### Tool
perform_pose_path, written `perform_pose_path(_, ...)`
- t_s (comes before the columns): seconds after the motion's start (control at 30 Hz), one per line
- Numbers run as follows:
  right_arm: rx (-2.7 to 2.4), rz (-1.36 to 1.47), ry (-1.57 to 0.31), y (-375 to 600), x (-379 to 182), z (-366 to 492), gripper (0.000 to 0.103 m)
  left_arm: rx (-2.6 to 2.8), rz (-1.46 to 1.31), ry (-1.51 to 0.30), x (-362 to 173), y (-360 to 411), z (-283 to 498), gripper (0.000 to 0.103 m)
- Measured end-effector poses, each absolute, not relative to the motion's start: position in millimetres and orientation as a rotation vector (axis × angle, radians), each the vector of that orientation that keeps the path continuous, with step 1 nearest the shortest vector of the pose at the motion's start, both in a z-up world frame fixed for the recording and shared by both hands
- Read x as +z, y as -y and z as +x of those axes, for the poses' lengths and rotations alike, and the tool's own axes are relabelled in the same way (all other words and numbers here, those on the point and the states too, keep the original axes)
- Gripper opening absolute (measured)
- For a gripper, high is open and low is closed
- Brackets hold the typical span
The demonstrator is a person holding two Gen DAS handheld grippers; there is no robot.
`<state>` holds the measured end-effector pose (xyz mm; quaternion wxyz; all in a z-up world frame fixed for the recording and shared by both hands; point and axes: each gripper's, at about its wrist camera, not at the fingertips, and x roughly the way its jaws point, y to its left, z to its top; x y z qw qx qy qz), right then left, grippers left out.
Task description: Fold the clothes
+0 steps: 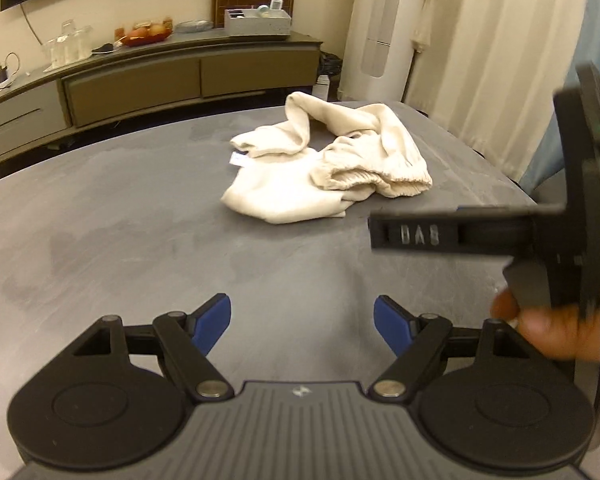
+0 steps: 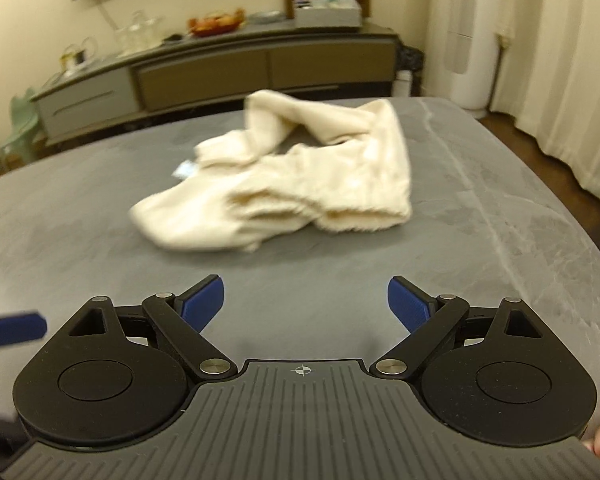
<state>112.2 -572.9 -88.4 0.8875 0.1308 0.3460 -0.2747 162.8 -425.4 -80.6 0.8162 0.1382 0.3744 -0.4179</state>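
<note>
Partly blurred, the cream garment (image 2: 284, 176) lies crumpled beyond both grippers' empty, spread jaws.

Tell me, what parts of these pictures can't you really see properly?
- Cream garment: crumpled, so its folds hide what kind of clothing it is; smeared by blur in the right wrist view.
- Small white tag: too small to read in the left wrist view.
- Right gripper: cut off by the left wrist view's right edge.
- Things on the sideboard: too small and far to name in either view.
</note>
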Motion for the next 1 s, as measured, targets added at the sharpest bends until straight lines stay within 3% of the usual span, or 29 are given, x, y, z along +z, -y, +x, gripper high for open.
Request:
perform_pose_path(0.27,-0.621,0.205,-0.611,600,-92,163,0.098,-0.845,0.243,-0.841,-91,414,193,0.08)
perform_pose_path(0.33,-0.607,0.206,-0.63,603,-102,177,0.081,-0.832,0.225,-0.852,-90,406,199,0.08)
perform_pose_path(0.37,-0.593,0.224,-0.646,604,-108,182,0.065,-0.826,0.22,-0.852,-89,405,201,0.08)
perform_pose_path(0.43,-0.579,0.229,-0.658,601,-113,187,0.053,-0.817,0.208,-0.848,-86,402,204,0.08)
perform_pose_path(0.47,-0.567,0.223,-0.668,596,-110,187,0.034,-0.814,0.198,-0.844,-82,399,204,0.08)
perform_pose_path(0.5,-0.55,0.23,-0.678,591,-107,186,0.024,-0.812,0.186,-0.84,-78,396,204,0.08)
perform_pose_path(0.57,-0.506,0.241,-0.692,576,-99,180,0.021,-0.804,0.169,-0.824,-69,388,201,0.08)
perform_pose_path(0.87,-0.14,0.483,-0.625,464,-37,141,0.02,-0.685,0.155,-0.737,-39,274,171,0.081)
perform_pose_path(0.93,-0.066,0.56,-0.592,441,-30,131,0.029,-0.646,0.113,-0.763,-43,240,166,0.082)
perform_pose_path(0.97,-0.087,0.564,-0.594,433,-30,125,0.053,-0.636,0.084,-0.788,-47,226,166,0.082)
perform_pose_path(1.0,-0.111,0.562,-0.597,424,-31,119,0.068,-0.63,0.063,-0.814,-51,215,166,0.082)
